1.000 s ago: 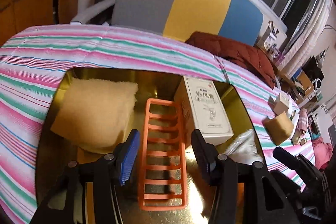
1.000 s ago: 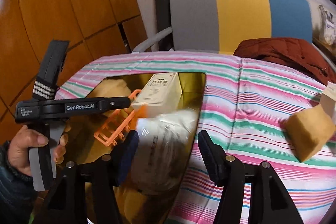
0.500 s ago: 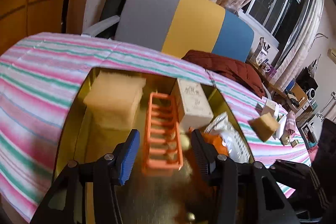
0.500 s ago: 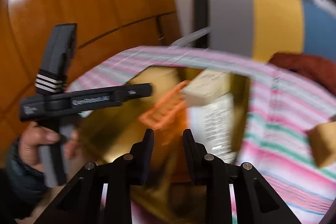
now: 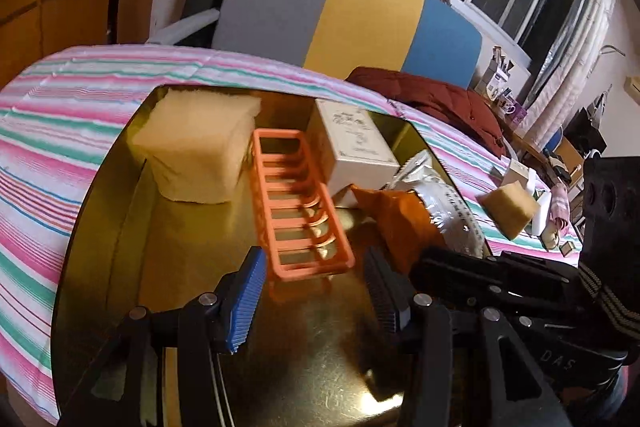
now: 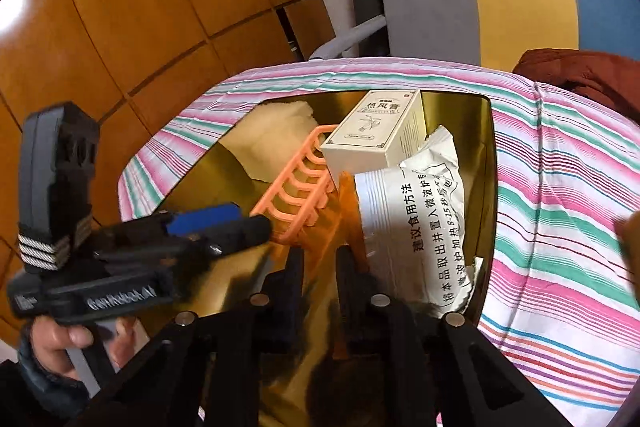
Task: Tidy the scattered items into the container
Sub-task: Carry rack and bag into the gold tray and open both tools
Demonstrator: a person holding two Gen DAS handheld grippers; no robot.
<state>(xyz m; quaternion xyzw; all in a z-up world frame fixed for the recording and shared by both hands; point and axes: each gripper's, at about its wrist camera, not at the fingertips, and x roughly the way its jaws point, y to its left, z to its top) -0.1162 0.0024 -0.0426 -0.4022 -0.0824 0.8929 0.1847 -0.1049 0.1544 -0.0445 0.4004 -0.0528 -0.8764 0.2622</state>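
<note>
Sponge (image 5: 510, 211) on the striped bedcover (image 5: 60, 107) is the thing your next reach turns on: in the left wrist view it lies outside the gold tin (image 5: 168, 227), past the tin's right wall, well apart from both grippers. In the right wrist view only a blurred tan sliver of it shows at the far right edge. Your right hand is the nearer one, so I judge the pick falls to it.

Your right gripper (image 6: 318, 259) hangs over the tin's near end with its jaws drawn together and nothing between them. To take the sponge you would swing right, off the tin, and spread the jaws first. The sponge is roughly a cube lying tilted, so no long axis dictates the approach.

Your left gripper (image 5: 314, 291) sits partly open and empty, aimed at the near end of the orange slotted rack (image 5: 298, 203).

Already inside the tin are a second, larger sponge block (image 5: 196, 151), the rack, a white carton (image 6: 374, 131) and a printed food pouch (image 6: 420, 223), its lower end against the right wall.
</note>
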